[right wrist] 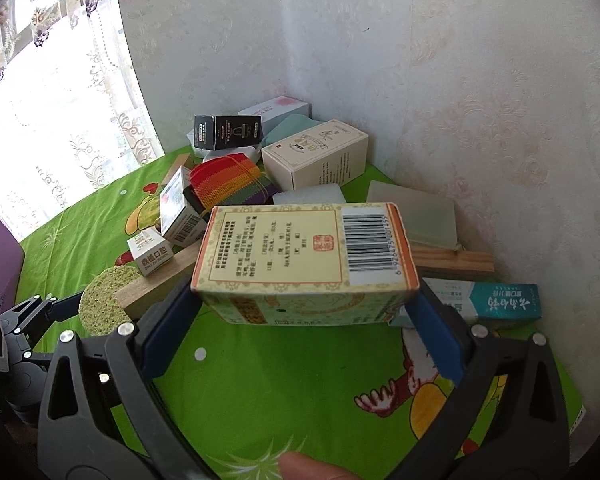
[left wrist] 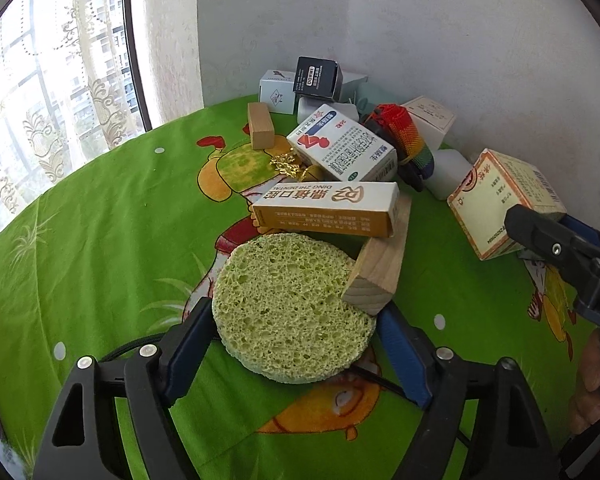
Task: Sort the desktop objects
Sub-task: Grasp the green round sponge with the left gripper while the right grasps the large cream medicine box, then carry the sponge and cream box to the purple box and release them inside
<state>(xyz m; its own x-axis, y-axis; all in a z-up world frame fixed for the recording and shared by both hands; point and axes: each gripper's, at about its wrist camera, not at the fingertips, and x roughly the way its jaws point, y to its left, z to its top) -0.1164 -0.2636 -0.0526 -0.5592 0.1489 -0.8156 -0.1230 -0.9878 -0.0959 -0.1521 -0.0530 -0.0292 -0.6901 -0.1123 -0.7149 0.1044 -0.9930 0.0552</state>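
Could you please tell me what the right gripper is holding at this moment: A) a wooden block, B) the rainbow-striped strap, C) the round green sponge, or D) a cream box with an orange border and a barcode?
D: in the right wrist view the right gripper has its blue fingers pressed against both ends of the cream box with an orange border and a barcode, lifted off the green tablecloth.

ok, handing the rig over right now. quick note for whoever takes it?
Left gripper: jaws around the green sponge, which lies on the green cloth; a wood block leans on its edge.
Right gripper: shut on the orange-bordered box, held above the cloth.
Done: can't tell what is sorted.
Left: the pile of boxes, rainbow strap and blocks in the corner is still mixed.
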